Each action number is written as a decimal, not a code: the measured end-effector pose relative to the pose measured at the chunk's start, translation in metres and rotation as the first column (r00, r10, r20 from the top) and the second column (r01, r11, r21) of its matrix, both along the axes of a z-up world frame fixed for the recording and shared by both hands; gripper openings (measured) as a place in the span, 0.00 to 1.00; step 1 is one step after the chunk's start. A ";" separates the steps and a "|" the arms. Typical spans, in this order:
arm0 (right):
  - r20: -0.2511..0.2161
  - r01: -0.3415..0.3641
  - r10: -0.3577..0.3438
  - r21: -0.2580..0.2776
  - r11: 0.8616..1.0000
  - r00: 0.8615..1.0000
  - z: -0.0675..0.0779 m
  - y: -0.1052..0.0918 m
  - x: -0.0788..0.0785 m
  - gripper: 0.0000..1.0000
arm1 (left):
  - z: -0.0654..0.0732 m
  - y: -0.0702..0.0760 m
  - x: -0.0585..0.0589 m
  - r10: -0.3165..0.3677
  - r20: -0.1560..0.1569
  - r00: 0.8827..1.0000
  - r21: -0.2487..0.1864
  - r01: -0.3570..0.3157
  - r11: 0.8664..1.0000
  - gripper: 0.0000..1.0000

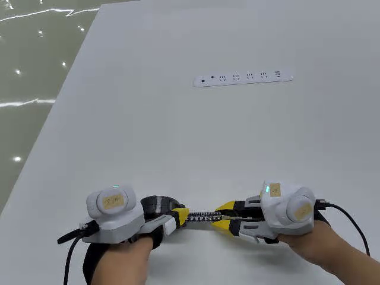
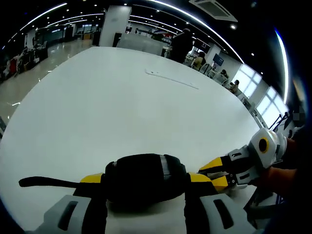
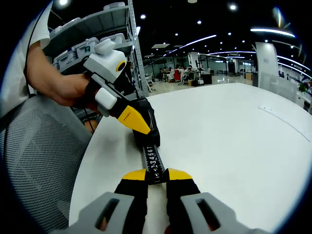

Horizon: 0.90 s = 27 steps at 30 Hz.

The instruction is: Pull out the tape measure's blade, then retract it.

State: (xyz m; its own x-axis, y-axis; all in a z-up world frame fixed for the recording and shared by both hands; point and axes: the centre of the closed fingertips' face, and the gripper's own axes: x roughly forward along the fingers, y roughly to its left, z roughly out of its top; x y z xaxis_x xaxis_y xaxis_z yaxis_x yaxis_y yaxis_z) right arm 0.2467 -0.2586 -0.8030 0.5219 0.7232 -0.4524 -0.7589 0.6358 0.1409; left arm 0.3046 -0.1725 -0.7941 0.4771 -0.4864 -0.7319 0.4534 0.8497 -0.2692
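Clamping the tape measure point(image 2: 144, 175) in the left gripper point(image 1: 176, 218) by the worktop's point(image 1: 208, 142) near edge; pinching its blade point(image 3: 152, 161) in the right gripper point(image 3: 156, 175), just to the right. Leaving the power strip point(image 1: 243, 78) lying well behind both, toward the far edge.

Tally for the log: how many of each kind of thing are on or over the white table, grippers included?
1 tape measure, its blade partly out
1 power strip
2 grippers: left gripper shut on the tape measure, right gripper shut on the blade
Total: 4
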 end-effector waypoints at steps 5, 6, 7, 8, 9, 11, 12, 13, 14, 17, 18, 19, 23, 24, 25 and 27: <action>0.005 0.005 -0.005 0.001 1.000 1.000 0.000 -0.001 0.001 0.12 | 0.000 0.000 0.000 0.009 0.006 1.000 0.003 -0.009 1.000 0.62; 0.004 0.008 -0.008 0.000 1.000 1.000 0.001 -0.001 0.002 0.12 | 0.000 0.000 0.001 0.012 0.007 1.000 0.004 -0.012 1.000 0.62; 0.005 0.009 -0.009 -0.002 1.000 1.000 0.000 -0.001 0.002 0.12 | 0.000 0.000 0.001 0.014 0.007 1.000 0.007 -0.014 1.000 0.62; 0.008 0.011 -0.011 -0.003 1.000 1.000 0.001 -0.002 0.002 0.12 | 0.000 0.000 0.001 0.015 0.008 1.000 0.009 -0.015 1.000 0.62; 0.007 0.011 -0.011 -0.005 1.000 1.000 0.000 -0.002 0.002 0.12 | 0.000 0.000 0.001 0.015 0.010 1.000 0.012 -0.015 1.000 0.62; 0.006 0.010 -0.010 -0.005 1.000 1.000 0.000 -0.001 0.001 0.12 | 0.000 0.000 0.001 0.017 0.013 1.000 0.011 -0.018 1.000 0.62; 0.007 0.010 -0.010 -0.004 1.000 1.000 0.001 -0.001 0.001 0.12 | 0.000 0.000 0.002 0.019 0.014 1.000 0.009 -0.019 1.000 0.63; 0.009 0.010 -0.010 -0.003 1.000 1.000 0.001 -0.001 0.001 0.12 | 0.000 0.000 0.002 0.020 0.016 1.000 0.008 -0.020 1.000 0.63; 0.009 0.010 -0.010 -0.004 1.000 1.000 0.002 -0.001 0.002 0.12 | 0.000 0.000 0.002 0.022 0.020 1.000 0.009 -0.022 1.000 0.63; 0.011 0.010 -0.010 -0.009 1.000 1.000 0.002 -0.001 0.001 0.12 | 0.001 -0.001 0.003 0.028 0.025 0.999 0.013 -0.028 1.000 0.63; 0.012 0.011 -0.011 -0.011 1.000 1.000 0.002 -0.001 0.001 0.12 | 0.001 -0.001 0.004 0.028 0.027 0.999 0.015 -0.028 0.999 0.63; 0.013 0.010 -0.010 -0.014 1.000 1.000 0.002 -0.001 0.001 0.12 | 0.001 -0.001 0.005 0.027 0.030 0.999 0.020 -0.028 0.999 0.63; 0.025 0.009 -0.008 -0.029 1.000 1.000 0.002 0.000 0.000 0.12 | 0.002 -0.003 0.006 0.020 0.041 0.999 0.041 -0.022 0.999 0.63; 0.026 0.008 -0.007 -0.034 0.999 1.000 0.001 0.000 0.000 0.12 | 0.002 -0.003 0.005 0.018 0.037 0.999 0.049 -0.019 0.999 0.62; 0.025 0.006 -0.005 -0.040 0.999 1.000 0.000 0.000 0.000 0.12 | 0.001 -0.002 0.005 0.016 0.037 0.999 0.052 -0.018 0.998 0.62; 0.029 0.003 -0.002 -0.048 0.999 1.000 -0.001 0.000 0.000 0.12 | 0.001 -0.002 0.004 0.014 0.038 0.999 0.057 -0.016 0.998 0.62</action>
State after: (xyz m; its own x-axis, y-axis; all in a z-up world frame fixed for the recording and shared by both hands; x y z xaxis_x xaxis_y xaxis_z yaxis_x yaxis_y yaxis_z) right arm 0.2468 -0.2589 -0.8038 0.5367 0.6999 -0.4713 -0.7607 0.6430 0.0886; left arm 0.3089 -0.1742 -0.7933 0.5116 -0.4370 -0.7397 0.4496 0.8699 -0.2029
